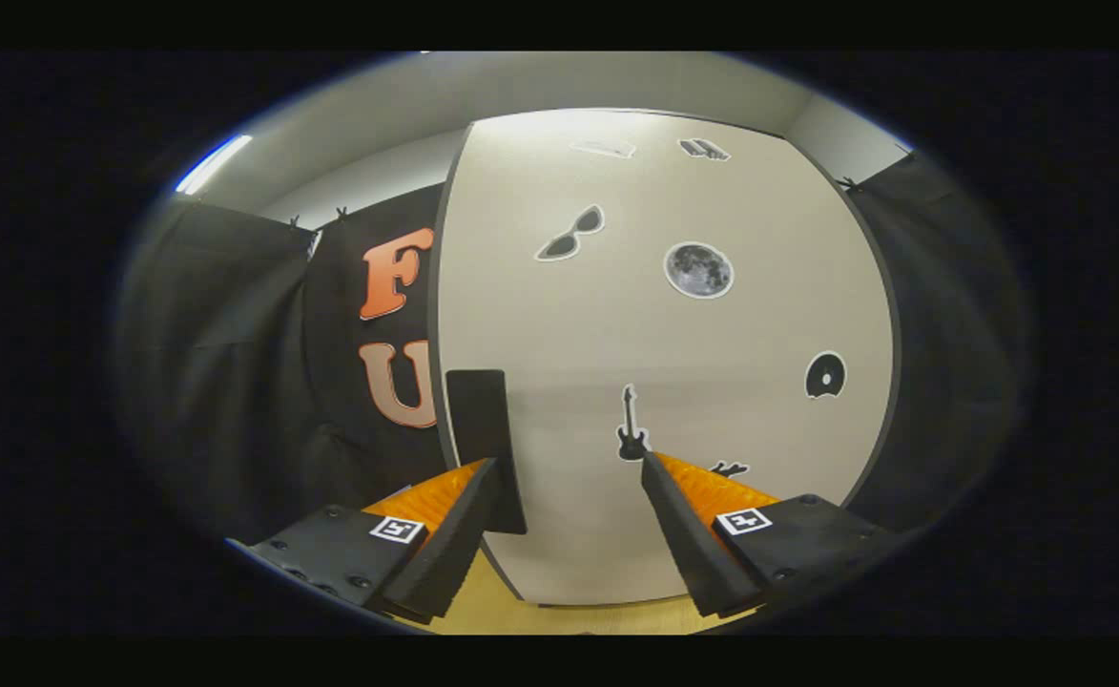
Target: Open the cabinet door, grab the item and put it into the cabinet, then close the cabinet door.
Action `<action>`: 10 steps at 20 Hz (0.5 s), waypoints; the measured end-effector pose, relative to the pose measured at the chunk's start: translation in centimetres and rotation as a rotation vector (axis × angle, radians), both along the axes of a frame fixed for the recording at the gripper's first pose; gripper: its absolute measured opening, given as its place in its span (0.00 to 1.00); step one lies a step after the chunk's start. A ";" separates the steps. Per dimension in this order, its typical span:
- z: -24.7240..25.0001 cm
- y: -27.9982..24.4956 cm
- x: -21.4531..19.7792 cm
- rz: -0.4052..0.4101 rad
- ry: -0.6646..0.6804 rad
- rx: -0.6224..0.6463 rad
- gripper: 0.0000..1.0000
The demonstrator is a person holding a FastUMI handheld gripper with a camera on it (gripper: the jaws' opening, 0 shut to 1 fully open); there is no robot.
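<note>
Straight ahead of the gripper (pixel 569 463) stands the cabinet door (pixel 673 382), a pale, flat panel with a dark edge, seemingly closed and facing the camera. A black handle (pixel 483 429), a tall dark rectangle, sits at the door's left edge, low down. The gripper's fingers are spread apart and grasp nothing; the left fingertip (pixel 483 472) lies just in front of the handle's lower part, though I cannot tell whether it touches it, while the right fingertip (pixel 654 468) stands off to the right over the bare door face.

Several stickers dot the door. A guitar sticker (pixel 630 426) sits low on the panel, just beyond the right finger, with a small dark sticker (pixel 729 468) beside that finger, too small to make out. Higher up are a sunglasses sticker (pixel 570 234) and, to its right, a round moon sticker (pixel 699 270). A disc-shaped sticker (pixel 825 375) lies near the door's right edge. Two more stickers at the far top of the panel, one pale (pixel 603 149) and one dark (pixel 704 150), are too blurred to identify.

Black cloth (pixel 235 363) hangs to the left of the door and again on the right. A light wooden surface (pixel 492 611) shows below the door, between the fingers. The item to be stored cannot be made out.
</note>
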State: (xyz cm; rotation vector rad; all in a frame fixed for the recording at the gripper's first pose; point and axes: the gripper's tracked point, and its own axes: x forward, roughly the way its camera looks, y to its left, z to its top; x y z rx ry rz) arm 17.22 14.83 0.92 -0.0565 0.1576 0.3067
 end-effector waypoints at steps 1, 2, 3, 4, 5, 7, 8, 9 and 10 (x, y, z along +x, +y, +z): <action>-0.1 0.1 0.3 0.000 0.000 0.002 0.96; -0.2 0.2 0.5 0.000 0.000 0.005 0.96; -0.2 0.2 0.7 0.000 0.000 0.007 0.96; -0.2 0.2 0.8 0.000 0.001 0.010 0.96; -0.3 0.3 0.8 0.004 0.005 0.010 0.96; -0.3 0.2 0.7 0.008 0.009 0.011 0.96; -0.4 0.2 0.5 0.013 0.015 0.009 0.96; -0.3 0.1 0.0 0.021 0.019 0.009 0.96; -0.2 -0.1 -0.5 0.027 0.019 0.009 0.96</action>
